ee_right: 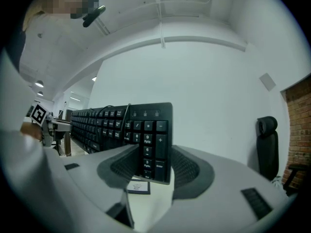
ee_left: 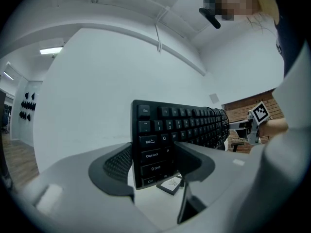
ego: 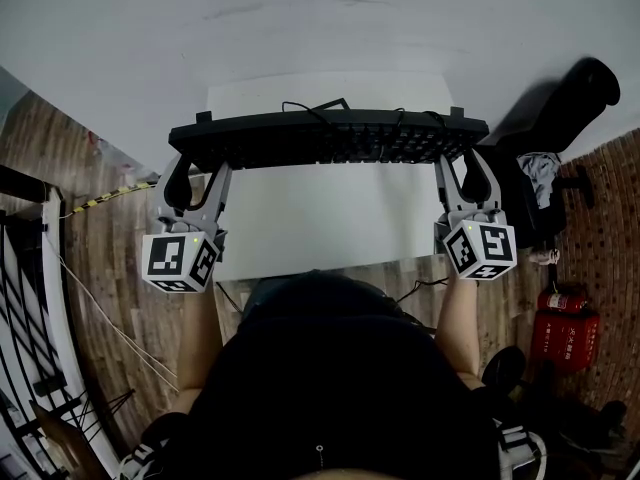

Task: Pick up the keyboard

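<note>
A black keyboard (ego: 330,140) hangs across the far part of the white table (ego: 320,218), turned on its long edge with the keys facing me. My left gripper (ego: 198,171) is shut on its left end, and the pads press both faces beside the Tab and Caps Lock keys (ee_left: 151,147). My right gripper (ego: 461,171) is shut on the number-pad end (ee_right: 154,144). In both gripper views the keyboard (ee_left: 189,123) stands upright between the grey fingers (ee_right: 192,166). Its cable (ego: 312,108) loops behind it.
A small printed card (ee_left: 170,184) lies on the table under the keyboard. A black chair (ego: 560,98) stands at the right, with a red fire extinguisher (ego: 565,333) on the wooden floor nearer me. A white rack (ego: 30,298) stands at the left.
</note>
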The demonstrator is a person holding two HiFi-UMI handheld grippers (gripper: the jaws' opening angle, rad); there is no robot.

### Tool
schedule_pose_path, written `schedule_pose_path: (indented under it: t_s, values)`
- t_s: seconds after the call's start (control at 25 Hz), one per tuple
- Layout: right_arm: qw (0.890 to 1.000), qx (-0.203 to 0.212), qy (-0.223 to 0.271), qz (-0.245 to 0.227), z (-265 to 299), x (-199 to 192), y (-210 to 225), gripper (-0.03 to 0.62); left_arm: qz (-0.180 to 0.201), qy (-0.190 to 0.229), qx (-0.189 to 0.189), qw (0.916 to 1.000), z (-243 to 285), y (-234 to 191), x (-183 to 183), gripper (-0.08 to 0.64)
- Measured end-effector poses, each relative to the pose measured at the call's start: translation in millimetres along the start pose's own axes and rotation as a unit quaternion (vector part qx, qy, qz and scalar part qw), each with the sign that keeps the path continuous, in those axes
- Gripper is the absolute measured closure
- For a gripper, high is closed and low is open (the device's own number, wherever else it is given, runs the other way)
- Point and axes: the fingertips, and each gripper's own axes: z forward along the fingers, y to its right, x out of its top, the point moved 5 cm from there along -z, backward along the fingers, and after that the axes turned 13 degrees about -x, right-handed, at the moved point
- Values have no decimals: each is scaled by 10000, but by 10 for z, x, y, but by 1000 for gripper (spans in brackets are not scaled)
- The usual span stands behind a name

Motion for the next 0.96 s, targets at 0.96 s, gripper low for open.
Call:
schedule_pose_path:
  t_s: [0.96]
  values:
    - [9998, -8, -170, -73, -43, -40, 77, 382, -77, -88, 3, 9999, 5, 99, -58, 291]
